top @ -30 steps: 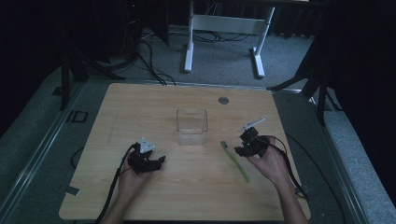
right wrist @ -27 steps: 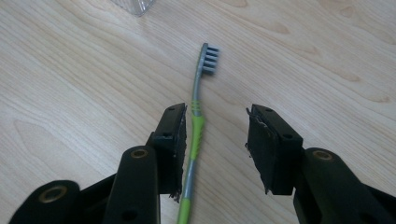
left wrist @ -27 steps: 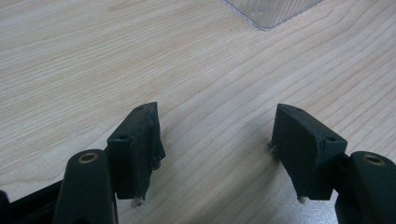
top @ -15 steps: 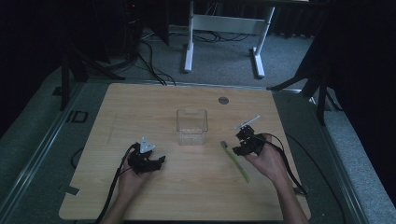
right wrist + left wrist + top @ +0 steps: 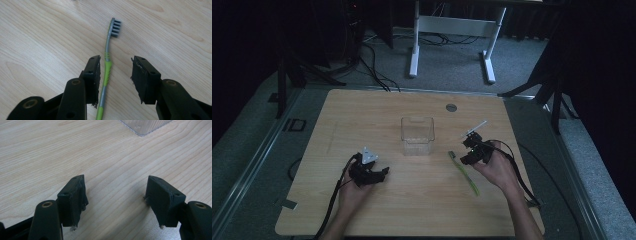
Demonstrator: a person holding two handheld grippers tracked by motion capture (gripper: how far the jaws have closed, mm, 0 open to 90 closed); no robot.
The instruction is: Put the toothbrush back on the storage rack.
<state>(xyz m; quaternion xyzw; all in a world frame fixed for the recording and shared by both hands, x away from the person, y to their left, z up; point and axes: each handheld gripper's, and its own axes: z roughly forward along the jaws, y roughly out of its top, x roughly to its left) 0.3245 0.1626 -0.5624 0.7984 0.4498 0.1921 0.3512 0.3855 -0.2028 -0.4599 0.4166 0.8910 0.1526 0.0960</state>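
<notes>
A green and grey toothbrush [image 5: 464,173] lies flat on the wooden table [image 5: 362,115], right of centre. In the right gripper view the toothbrush [image 5: 107,67] runs up between the jaws, closer to the left one, with its bristle head pointing away. My right gripper [image 5: 468,156] hovers just over the brush's head end, open [image 5: 115,65]. A clear plastic box [image 5: 417,135] stands upright at the table's middle; its corner [image 5: 145,126] shows in the left gripper view. My left gripper [image 5: 382,175] rests low at the front left, open [image 5: 116,188] over bare wood.
A small round grey disc [image 5: 451,107] sits in the table near its far edge. Cables trail from both grippers toward the front edge. Beyond the table stand a white desk frame [image 5: 452,30] and dark stands on grey carpet.
My right gripper has shifted left and a little forward, toward the toothbrush's head end. The left gripper has stayed put.
</notes>
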